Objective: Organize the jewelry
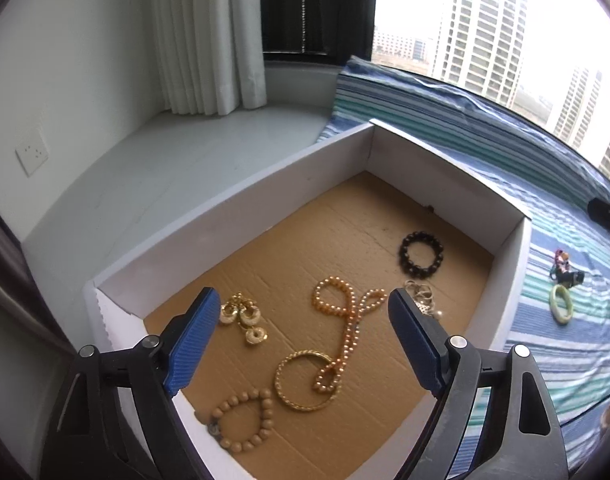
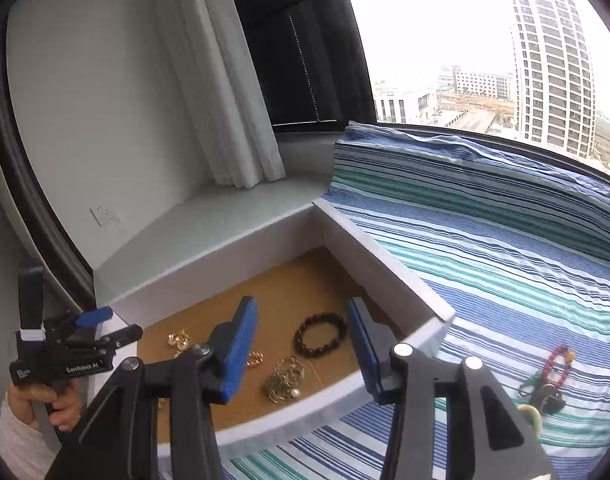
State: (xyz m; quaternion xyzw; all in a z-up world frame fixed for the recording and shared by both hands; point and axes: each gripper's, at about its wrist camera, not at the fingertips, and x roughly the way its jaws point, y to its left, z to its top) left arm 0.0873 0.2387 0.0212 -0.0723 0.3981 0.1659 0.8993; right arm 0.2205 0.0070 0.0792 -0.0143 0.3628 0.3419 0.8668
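Observation:
A white box with a cardboard floor (image 1: 289,240) holds jewelry: an orange pearl necklace (image 1: 347,316), a gold bangle (image 1: 303,380), a tan bead bracelet (image 1: 245,420), gold earrings (image 1: 243,316), a black bead bracelet (image 1: 421,254) and a gold chain cluster (image 1: 423,298). My left gripper (image 1: 305,320) is open and empty above the box. My right gripper (image 2: 303,332) is open and empty over the box's near wall (image 2: 325,404), above the black bracelet (image 2: 321,334) and the gold chain cluster (image 2: 285,378). A green bangle (image 1: 561,304) and a red bead bracelet (image 2: 557,364) lie outside on the striped cloth.
The box rests on a blue striped cloth (image 2: 485,264) on a window seat. A white ledge (image 1: 209,148), a curtain (image 1: 209,36) and a wall socket (image 1: 32,155) are to the left. A dark clip (image 2: 549,396) lies by the red bracelet. The left hand-held gripper shows in the right wrist view (image 2: 65,352).

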